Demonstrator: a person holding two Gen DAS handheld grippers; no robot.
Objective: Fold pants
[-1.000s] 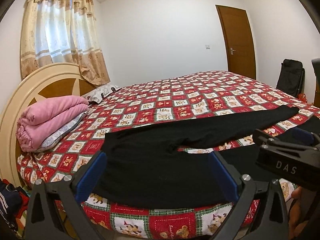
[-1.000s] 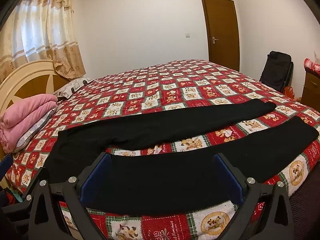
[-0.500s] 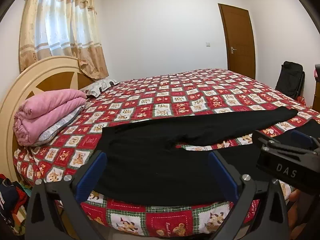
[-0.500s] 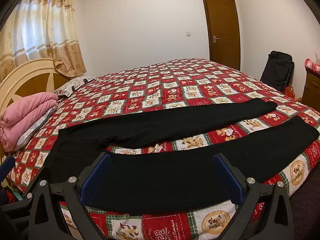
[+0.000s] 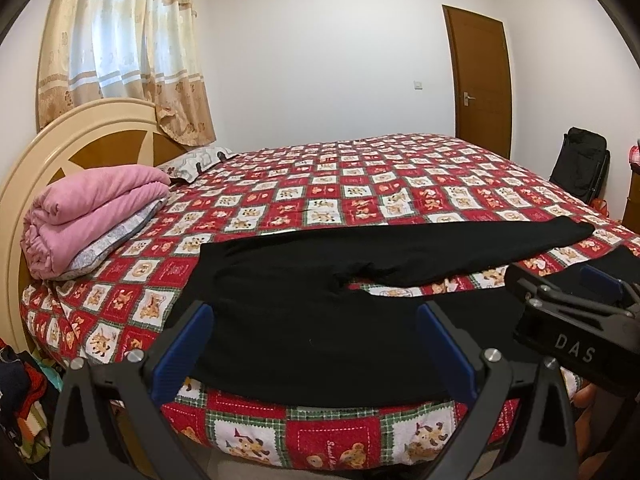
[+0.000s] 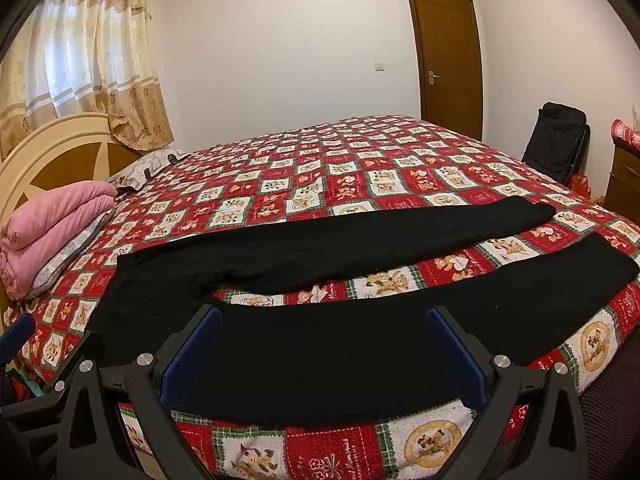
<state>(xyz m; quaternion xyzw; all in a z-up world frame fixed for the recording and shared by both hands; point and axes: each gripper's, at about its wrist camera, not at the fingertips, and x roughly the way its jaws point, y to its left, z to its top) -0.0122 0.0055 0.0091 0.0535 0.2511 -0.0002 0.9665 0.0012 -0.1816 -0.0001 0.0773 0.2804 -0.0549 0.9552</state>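
Black pants [image 5: 304, 312] [image 6: 320, 344] lie flat along the near edge of the bed, waist to the left, both legs spread apart and running right. My left gripper [image 5: 314, 344] hangs open just short of the bed edge, facing the waist and seat. My right gripper [image 6: 324, 346] is open too, facing the middle of the near leg. Neither touches the cloth. The right gripper's body [image 5: 576, 320] shows at the right of the left wrist view.
The bed [image 5: 320, 440] has a red patchwork bear quilt. A folded pink blanket [image 5: 88, 216] rests by the cream headboard [image 5: 80, 128]. A black bag [image 6: 558, 140], a brown door [image 6: 446, 60] and a wooden cabinet [image 6: 624, 176] stand at the right. Clothes [image 5: 20, 396] lie on the floor at left.
Both grippers have drawn back and risen slightly, so the bed sits a little lower and further in view. The pants have not moved.
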